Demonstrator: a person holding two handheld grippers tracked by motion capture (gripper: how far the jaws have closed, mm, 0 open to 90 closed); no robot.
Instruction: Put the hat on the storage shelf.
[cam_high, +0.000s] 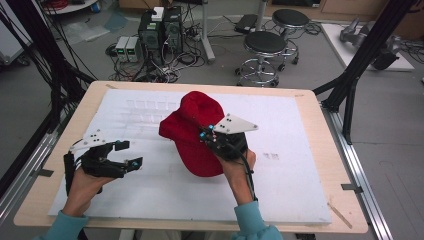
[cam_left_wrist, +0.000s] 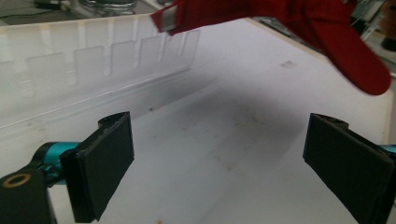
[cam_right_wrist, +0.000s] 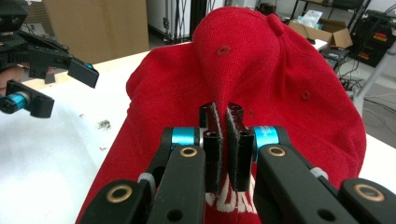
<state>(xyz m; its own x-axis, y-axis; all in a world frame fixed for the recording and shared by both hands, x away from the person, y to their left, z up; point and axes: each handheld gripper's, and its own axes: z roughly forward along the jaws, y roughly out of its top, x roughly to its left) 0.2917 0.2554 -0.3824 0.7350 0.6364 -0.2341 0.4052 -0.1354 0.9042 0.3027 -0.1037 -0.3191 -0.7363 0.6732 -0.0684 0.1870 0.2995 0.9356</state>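
The right tool (cam_right_wrist: 227, 140) is clamped on a fold of the red cap (cam_high: 197, 127), lifting it above the worktop (cam_high: 300, 175); the left tool (cam_high: 127, 154), jaws apart, waits beside, the cap to its right

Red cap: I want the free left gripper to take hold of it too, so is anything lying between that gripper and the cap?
Nothing visible does. The left gripper is open over bare white board, and the red cap, pinched by the right gripper, hangs just beyond it.
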